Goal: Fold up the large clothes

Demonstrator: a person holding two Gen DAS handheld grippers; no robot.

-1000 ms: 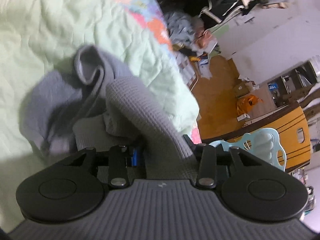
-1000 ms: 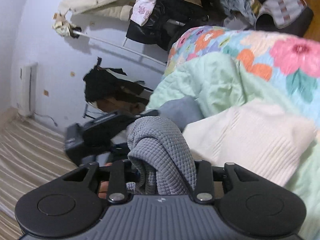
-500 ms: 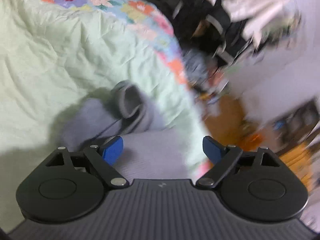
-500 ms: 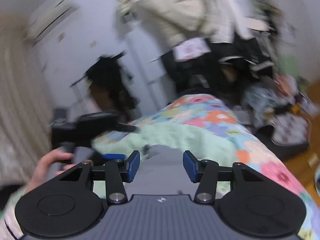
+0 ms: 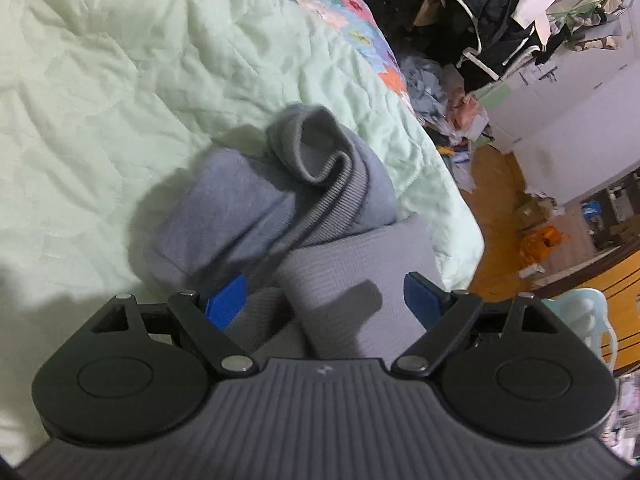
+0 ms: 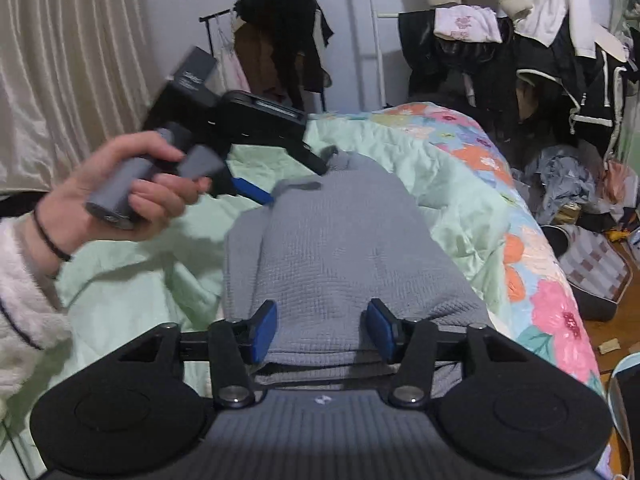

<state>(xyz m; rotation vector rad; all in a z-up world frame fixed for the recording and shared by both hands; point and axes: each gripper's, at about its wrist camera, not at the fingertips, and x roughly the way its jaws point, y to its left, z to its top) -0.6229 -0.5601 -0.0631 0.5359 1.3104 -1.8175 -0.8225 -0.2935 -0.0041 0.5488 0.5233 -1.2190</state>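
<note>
Left wrist view: left gripper (image 5: 324, 300) fingers spread wide, blue pads (image 5: 225, 300) clear of cloth. Grey sweater (image 5: 276, 216) bunched on green quilt (image 5: 120, 80), near bed's right edge; ribbed hem curled on top.

Right wrist view: right gripper (image 6: 322, 332) fingers apart, gripping nothing, poised over sweater (image 6: 340, 248) lying folded along quilt (image 6: 448, 184). Hand (image 6: 116, 188) holds left gripper (image 6: 256, 194) at sweater's far end, fingers apart. Clothes rack (image 6: 280, 40) behind bed.

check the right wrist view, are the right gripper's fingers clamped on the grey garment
No, the right gripper is open, its blue fingers spread apart over the grey garment.
</note>
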